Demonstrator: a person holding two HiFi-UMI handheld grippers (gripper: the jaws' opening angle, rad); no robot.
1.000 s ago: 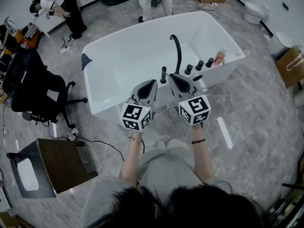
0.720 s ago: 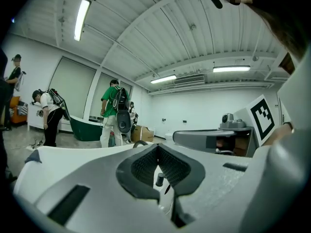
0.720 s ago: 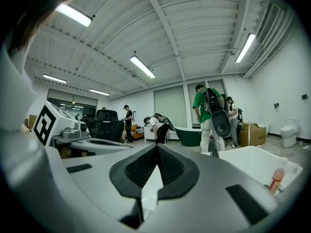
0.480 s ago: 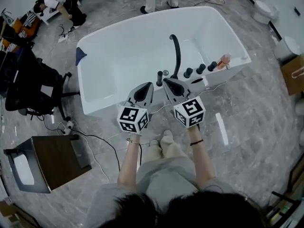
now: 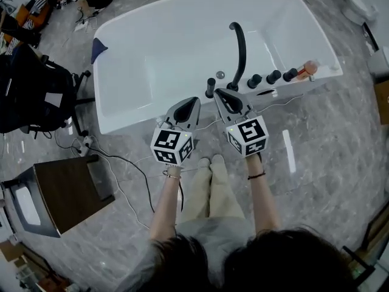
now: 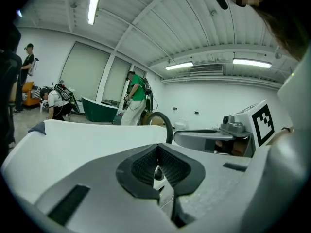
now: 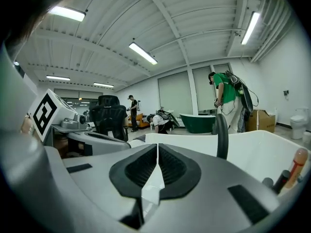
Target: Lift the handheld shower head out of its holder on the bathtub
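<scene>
Care goes first to opening the right tongs (image 5: 222,95), clenched empty like the left tongs (image 5: 192,102), then gripping the black shower head (image 5: 210,87) standing upright on the bathtub (image 5: 140,111) rim just ahead and lifting straight.

The bathtub (image 5: 121,123) basin lies open from above, left of the tall curved black spout (image 5: 242,44). On the near rim the upright shower head (image 5: 210,88) stands just left of the spout's base. Three black knobs (image 5: 273,76) and a pink bottle (image 5: 309,67) crowd the rim to the right. Cables (image 5: 121,175) trail over the floor. An office chair (image 5: 30,90) and dark cabinet (image 5: 67,193) stand well apart, left.
</scene>
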